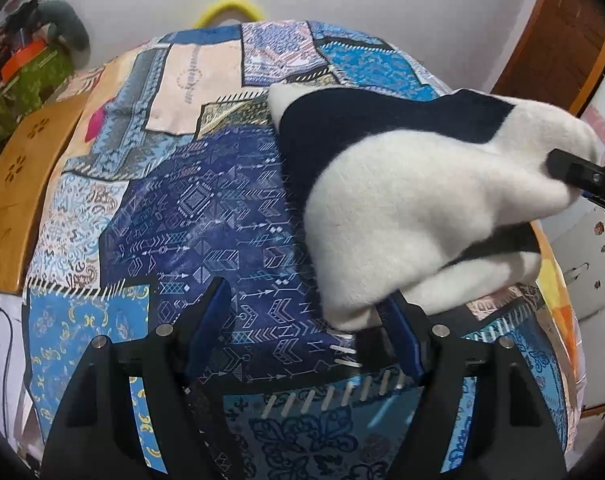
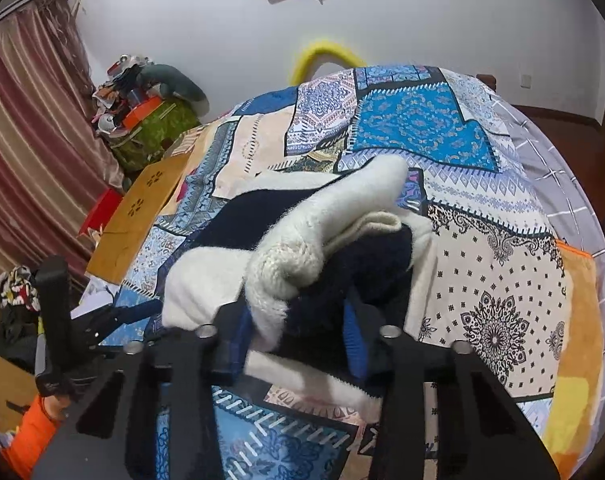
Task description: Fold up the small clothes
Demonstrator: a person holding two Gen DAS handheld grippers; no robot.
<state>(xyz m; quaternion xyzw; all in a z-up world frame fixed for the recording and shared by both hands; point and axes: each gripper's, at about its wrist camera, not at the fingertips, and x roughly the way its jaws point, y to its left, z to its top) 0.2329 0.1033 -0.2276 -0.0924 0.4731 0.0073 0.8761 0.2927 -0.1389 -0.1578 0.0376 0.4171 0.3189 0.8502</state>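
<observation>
a white-and-navy fleece garment point(image 1: 414, 200) hangs bunched above the patchwork bed point(image 1: 206, 216), clamped at its near right end in the right gripper point(image 2: 298, 320); the left gripper point(image 1: 302, 320), fingers apart, sits just left of its lower edge.

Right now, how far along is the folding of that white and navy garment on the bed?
Early to midway. Done: the white and navy garment lies doubled over itself on the patchwork bedspread. In hand: the right gripper pinches a bunched edge and lifts it, while the left gripper is open beside the near corner, holding nothing. Left: lay that edge down flat and square up the bundle.
</observation>
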